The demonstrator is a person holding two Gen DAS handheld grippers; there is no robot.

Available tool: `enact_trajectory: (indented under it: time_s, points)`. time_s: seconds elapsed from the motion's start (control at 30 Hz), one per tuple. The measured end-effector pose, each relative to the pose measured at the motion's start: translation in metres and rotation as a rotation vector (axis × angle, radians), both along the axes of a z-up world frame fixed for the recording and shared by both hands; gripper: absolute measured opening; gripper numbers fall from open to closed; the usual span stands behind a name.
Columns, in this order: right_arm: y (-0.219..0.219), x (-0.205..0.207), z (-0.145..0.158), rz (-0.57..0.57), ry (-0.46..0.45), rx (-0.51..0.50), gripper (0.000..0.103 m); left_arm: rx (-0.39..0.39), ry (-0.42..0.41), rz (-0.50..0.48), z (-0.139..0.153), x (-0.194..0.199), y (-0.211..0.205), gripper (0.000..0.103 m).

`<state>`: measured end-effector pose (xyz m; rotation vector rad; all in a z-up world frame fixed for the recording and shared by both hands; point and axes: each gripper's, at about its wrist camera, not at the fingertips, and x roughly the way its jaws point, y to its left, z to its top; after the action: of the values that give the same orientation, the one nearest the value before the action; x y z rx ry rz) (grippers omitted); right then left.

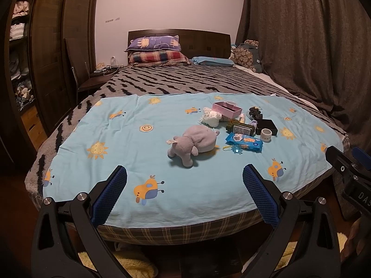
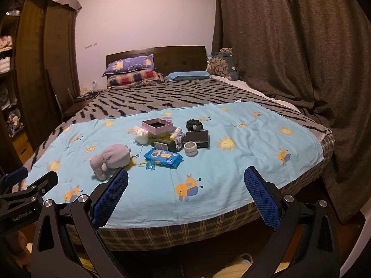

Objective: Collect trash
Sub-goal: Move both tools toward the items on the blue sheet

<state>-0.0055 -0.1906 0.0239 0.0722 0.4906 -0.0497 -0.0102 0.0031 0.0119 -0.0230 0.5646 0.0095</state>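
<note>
**Both grippers poised at the foot of the bed**

Blue-padded, the left gripper [image 1: 184, 173] and right gripper [image 2: 186, 175] hang over the bed edge, jaws wide apart, holding nothing. Beyond them lies the light-blue sheet [image 1: 116, 139] (printed with suns). On it cluster a grey plush toy [image 1: 194, 142], a pink box [image 1: 227, 109], a blue wipes packet [image 1: 245, 141], and what may be crumpled white tissue [image 1: 212, 117].

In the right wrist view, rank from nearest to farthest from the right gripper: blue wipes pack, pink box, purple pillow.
1. Blue wipes pack, front of the clutter, just ahead of the right gripper.
2. Pink box, behind the pack, mid-sheet.
3. Purple pillow, at the headboard.
</note>
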Motion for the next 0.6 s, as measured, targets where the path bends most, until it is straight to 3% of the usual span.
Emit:
enact_trajectory:
  time_s: [0.6]
  points:
    - [-0.0042,0.0040,-0.0001,-0.005,-0.011,0.022,0.100,-0.001,0.001,0.001,-0.0006,0.0001,0.0005,0.095]
